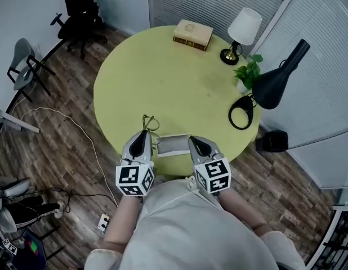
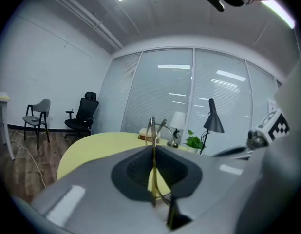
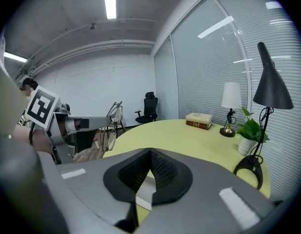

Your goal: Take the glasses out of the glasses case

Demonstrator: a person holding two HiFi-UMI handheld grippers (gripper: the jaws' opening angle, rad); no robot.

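Left gripper (image 1: 143,135): held forward, jaws clamped on glasses (image 1: 150,122). Right gripper (image 1: 196,144): held alongside, jaws pressed together, nothing gripped.

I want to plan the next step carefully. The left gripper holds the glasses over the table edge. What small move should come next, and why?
Probably lower the glasses onto the bare table beyond the glasses case, then open the left gripper. The glasses are already out, pinched in its shut jaws, and the right gripper seems shut on the case's edge.
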